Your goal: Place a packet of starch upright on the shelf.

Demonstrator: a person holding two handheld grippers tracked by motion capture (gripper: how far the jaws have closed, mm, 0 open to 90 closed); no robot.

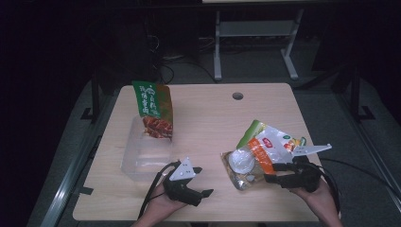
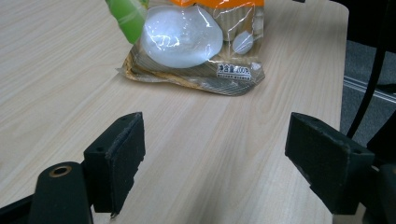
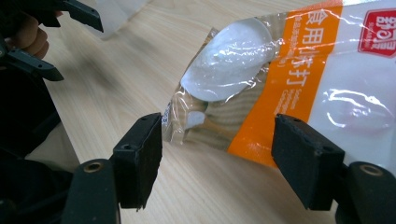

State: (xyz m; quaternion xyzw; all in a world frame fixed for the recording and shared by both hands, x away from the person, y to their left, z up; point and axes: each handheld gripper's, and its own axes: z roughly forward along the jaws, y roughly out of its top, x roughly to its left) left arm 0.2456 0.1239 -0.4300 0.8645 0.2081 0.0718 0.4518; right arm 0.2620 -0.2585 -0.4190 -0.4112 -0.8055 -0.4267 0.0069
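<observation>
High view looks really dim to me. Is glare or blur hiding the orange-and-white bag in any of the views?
High view: dark surround, lit table, bag small but legible. Left gripper view: sharp, bright reflections on the bag's clear window. Right gripper view: glare streaks on the film, print readable; the right tongs are crisp.

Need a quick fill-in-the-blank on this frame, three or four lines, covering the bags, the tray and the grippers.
1. The right gripper has its jaws ____ around the end of the clear-and-orange plastic bag.
2. The green-and-brown snack pouch stands in the clear plastic ____.
3. The left gripper holds ____ between its jaws.
4. Everything rests on a light ____ table.

Missing words: open; tray; nothing; wooden
</observation>
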